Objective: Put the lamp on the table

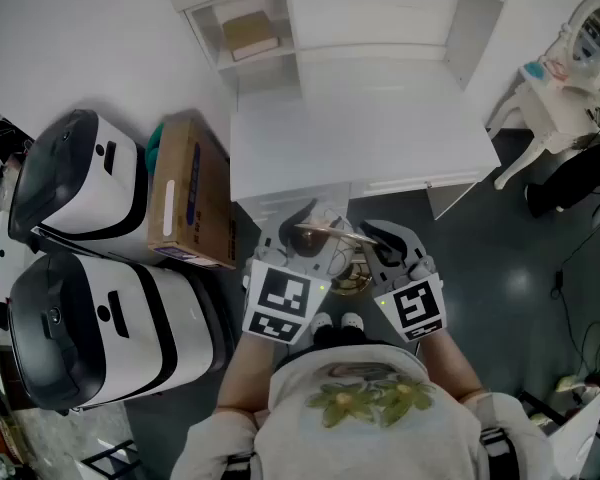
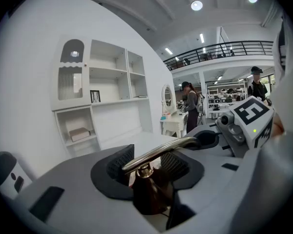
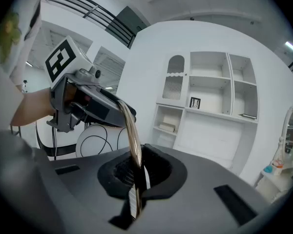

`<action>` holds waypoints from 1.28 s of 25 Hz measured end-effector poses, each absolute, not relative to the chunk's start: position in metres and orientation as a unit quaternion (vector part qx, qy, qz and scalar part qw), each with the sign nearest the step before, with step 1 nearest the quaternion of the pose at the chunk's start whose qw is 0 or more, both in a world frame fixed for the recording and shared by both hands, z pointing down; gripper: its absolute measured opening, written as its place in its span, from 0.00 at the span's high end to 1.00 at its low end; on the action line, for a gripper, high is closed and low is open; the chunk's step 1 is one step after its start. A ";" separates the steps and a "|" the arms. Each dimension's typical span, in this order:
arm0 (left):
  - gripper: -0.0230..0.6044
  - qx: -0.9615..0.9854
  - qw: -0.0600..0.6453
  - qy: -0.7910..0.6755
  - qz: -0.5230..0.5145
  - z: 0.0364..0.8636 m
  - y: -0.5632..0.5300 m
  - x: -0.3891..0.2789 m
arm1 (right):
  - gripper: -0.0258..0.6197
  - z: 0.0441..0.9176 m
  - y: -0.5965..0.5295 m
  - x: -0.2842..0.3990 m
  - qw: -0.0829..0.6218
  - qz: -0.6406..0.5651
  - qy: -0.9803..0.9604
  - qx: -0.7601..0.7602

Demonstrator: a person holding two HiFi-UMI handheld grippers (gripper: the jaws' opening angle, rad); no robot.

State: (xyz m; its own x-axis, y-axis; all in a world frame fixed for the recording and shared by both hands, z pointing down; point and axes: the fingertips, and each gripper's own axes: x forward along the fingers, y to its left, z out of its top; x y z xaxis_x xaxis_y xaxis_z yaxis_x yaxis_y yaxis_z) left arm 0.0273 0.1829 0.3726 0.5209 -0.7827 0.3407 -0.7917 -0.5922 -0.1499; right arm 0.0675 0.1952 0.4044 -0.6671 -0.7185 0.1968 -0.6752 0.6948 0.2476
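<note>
I hold the lamp between both grippers, in front of the person's chest and just short of the white table (image 1: 380, 138). The lamp's thin brass arm (image 1: 325, 235) runs from one gripper to the other. In the left gripper view, my left gripper (image 2: 147, 167) is shut on the lamp's dark brown body (image 2: 149, 194), below a small brass knob. The brass arm (image 2: 161, 152) leads off to the right gripper (image 2: 210, 139). In the right gripper view, my right gripper (image 3: 139, 174) is shut on the brass arm (image 3: 132, 140). In the head view the left gripper (image 1: 298, 230) and right gripper (image 1: 382, 235) stand side by side.
A white shelving unit (image 1: 310, 18) stands behind the table. A cardboard box (image 1: 190, 193) and two black-and-white cases (image 1: 75, 183) (image 1: 100, 333) crowd the floor on the left. A white vanity with a mirror (image 1: 560, 68) stands at the right. People (image 2: 190, 104) stand far off.
</note>
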 end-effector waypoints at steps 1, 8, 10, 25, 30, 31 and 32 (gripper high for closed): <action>0.66 0.872 0.014 -0.451 0.190 0.373 0.182 0.026 | 0.91 0.405 0.194 0.066 0.141 -0.076 -0.910 0.383; 0.67 0.875 0.025 -0.445 0.190 0.377 0.178 0.012 | 0.91 0.405 0.189 0.051 0.134 -0.064 -0.911 0.384; 0.67 0.877 0.024 -0.440 0.191 0.379 0.176 0.008 | 0.91 0.405 0.188 0.044 0.128 -0.063 -0.912 0.385; 0.67 0.881 0.011 -0.436 0.184 0.379 0.137 -0.027 | 0.91 0.408 0.150 0.011 0.138 -0.076 -0.903 0.400; 0.67 0.879 0.013 -0.441 0.179 0.372 0.105 -0.033 | 0.91 0.401 0.120 0.008 0.133 -0.087 -0.901 0.405; 0.67 0.879 0.013 -0.442 0.179 0.370 0.098 -0.034 | 0.91 0.400 0.113 0.008 0.132 -0.089 -0.901 0.404; 0.67 0.878 0.013 -0.443 0.179 0.369 0.091 -0.034 | 0.91 0.399 0.106 0.008 0.132 -0.090 -0.901 0.403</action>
